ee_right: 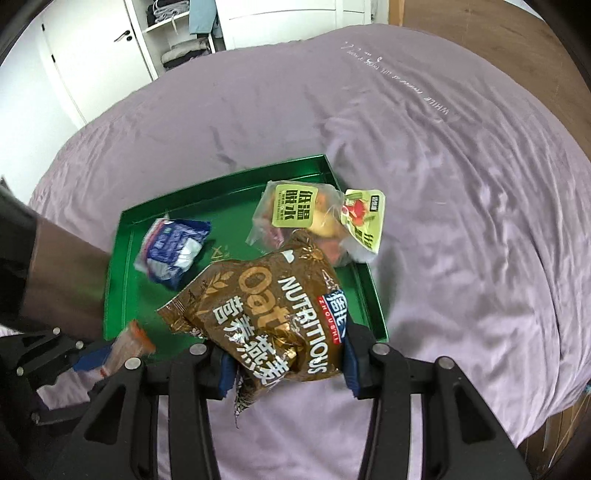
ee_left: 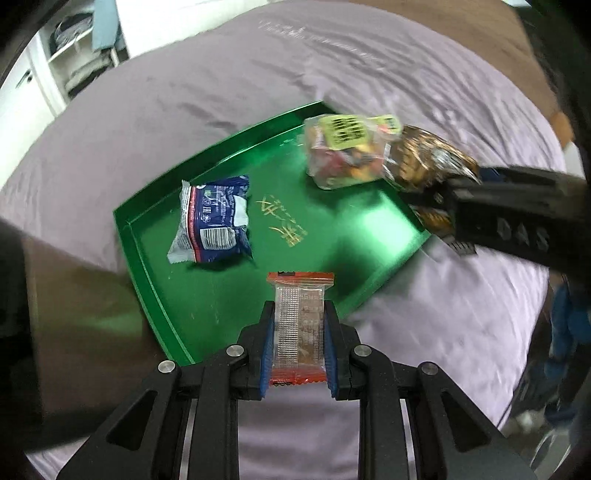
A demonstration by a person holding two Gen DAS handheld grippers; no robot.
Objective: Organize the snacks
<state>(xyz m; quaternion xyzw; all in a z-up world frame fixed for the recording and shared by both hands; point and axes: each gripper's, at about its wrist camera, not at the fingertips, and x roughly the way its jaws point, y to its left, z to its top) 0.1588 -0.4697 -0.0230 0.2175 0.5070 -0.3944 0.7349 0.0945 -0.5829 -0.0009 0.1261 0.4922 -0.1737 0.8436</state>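
Observation:
A green tray [ee_left: 332,236] [ee_right: 125,266] lies on the purple bed sheet. On it rest a blue-and-white snack packet [ee_left: 212,218] [ee_right: 173,251] and a clear bag with yellow-green labels [ee_left: 343,151] [ee_right: 295,218]. My left gripper [ee_left: 299,332] is shut on a small clear wafer pack with orange ends [ee_left: 300,325] [ee_right: 127,347], held over the tray's near edge. My right gripper [ee_right: 288,358] [ee_left: 439,199] is shut on a brown oat bag [ee_right: 273,310] [ee_left: 424,162], which hangs over the tray's right side.
The purple sheet [ee_right: 443,184] spreads around the tray, with brown bedding [ee_right: 517,55] at the far right. White wardrobe shelves with folded clothes [ee_right: 177,29] stand beyond the bed. A dark sleeve [ee_right: 55,277] shows at the left.

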